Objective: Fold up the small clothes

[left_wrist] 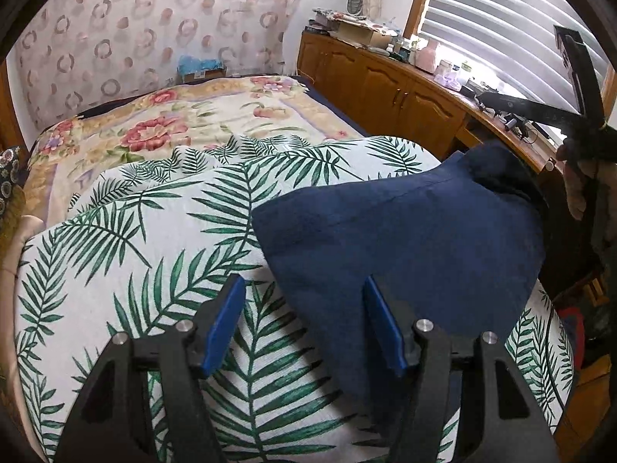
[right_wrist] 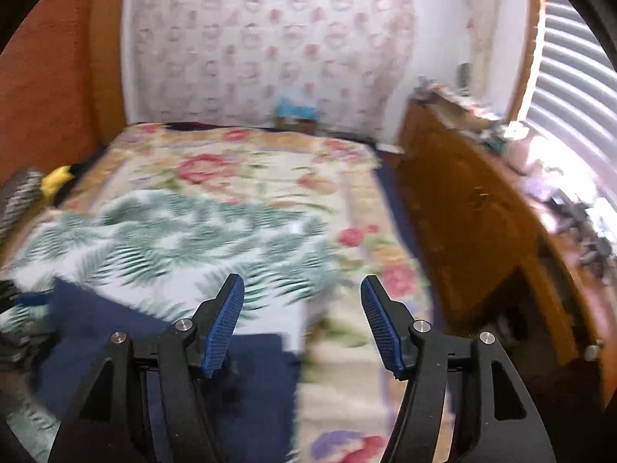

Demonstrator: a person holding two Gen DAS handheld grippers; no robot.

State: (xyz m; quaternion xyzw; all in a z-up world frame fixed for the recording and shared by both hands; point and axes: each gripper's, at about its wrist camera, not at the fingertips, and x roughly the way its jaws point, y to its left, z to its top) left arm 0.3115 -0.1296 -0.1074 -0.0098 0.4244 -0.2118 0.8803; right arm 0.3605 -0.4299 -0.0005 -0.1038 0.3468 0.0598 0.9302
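Both tongs, the left gripper (left_wrist: 304, 324) and right gripper (right_wrist: 302, 324), gape wide and hold nothing, while the navy garment (left_wrist: 405, 239) lies on the palm-leaf cloth (left_wrist: 154, 231), seemingly folded once, with more folding probably left.

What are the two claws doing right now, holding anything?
Left gripper: open, holding nothing, above the navy garment.
Right gripper: open, empty; the picture is blurred.

Your left gripper (left_wrist: 304, 320) and right gripper (right_wrist: 302, 322) match: black angular frames, silver round screws, ribbed blue pads (right_wrist: 380, 326) on the fingers.
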